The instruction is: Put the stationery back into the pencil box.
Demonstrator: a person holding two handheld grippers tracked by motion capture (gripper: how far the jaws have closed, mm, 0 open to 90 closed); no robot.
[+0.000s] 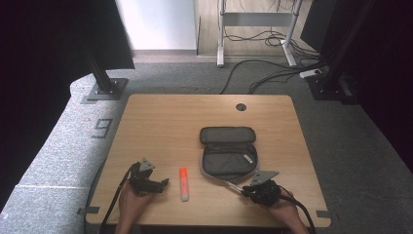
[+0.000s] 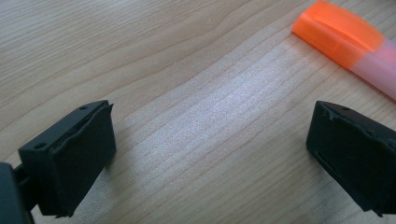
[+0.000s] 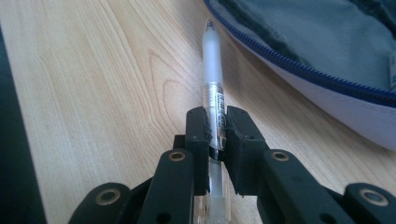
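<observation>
Right claw point(image 3: 215, 128) clamped on pen point(image 3: 213, 70), tip aimed at open pencil case point(image 1: 228, 158), likely for loading inside. Left claw point(image 2: 210, 154) wide open, empty, low over bench point(image 1: 160, 122) beside orange highlighter point(image 2: 348, 39), ready to grab it.

**Your pen, clamped beside the pencil case**

You have a clear-barrelled pen point(image 3: 213, 81) with a frosted cap and a printed label pinched between the right gripper's point(image 3: 215, 122) jaws. It lies low over the wood, cap end pointing away from you, just beside the blue-zippered near edge of the open grey pencil case point(image 1: 228, 156), which lies flat with its lid folded back.
</observation>
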